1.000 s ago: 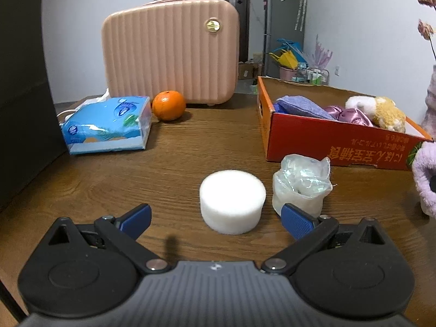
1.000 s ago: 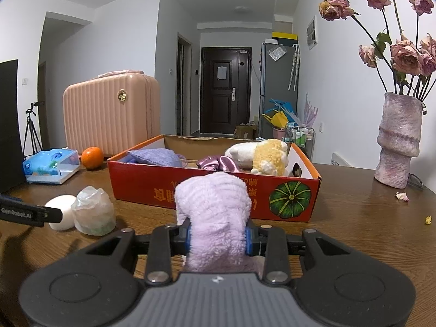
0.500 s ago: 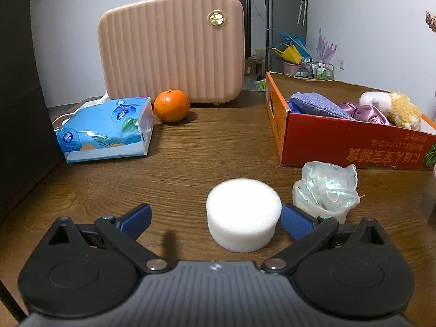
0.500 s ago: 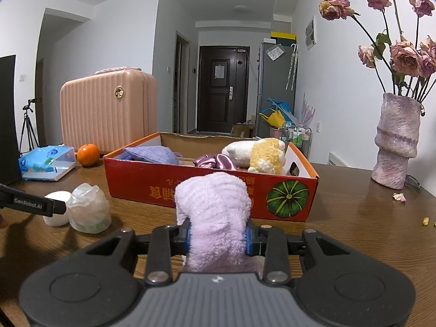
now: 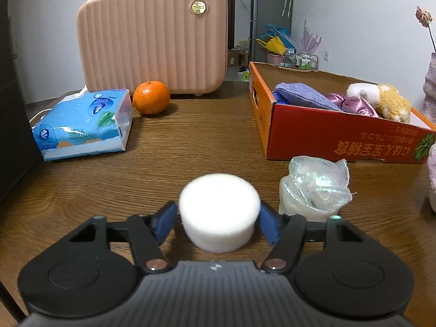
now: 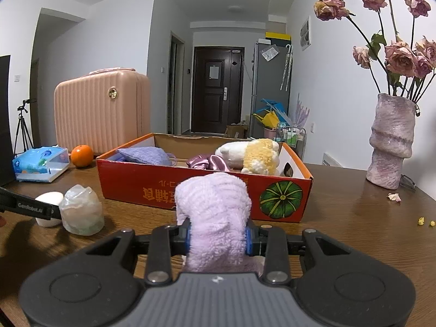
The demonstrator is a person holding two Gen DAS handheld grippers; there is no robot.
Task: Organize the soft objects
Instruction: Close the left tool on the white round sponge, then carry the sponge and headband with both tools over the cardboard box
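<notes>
The left gripper (image 5: pixel 218 215) had just been closing on the sponge (image 5: pixel 218 210), its blue pads (image 5: pixel 166 222) touching each flank, squarely between them. The right gripper (image 6: pixel 218 238) held a lilac cloth (image 6: pixel 215 218). The box (image 5: pixel 340 141) lay ahead-right of the left gripper, past the bag (image 5: pixel 313 190).

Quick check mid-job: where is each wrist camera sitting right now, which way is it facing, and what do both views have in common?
Left wrist: low over the table, facing the suitcase; left gripper, just closed on the white sponge.
Right wrist: low, facing the red box and door; right gripper clamps the purple towel.
Shared: box, suitcase, orange, tissue pack, plastic bag.
</notes>
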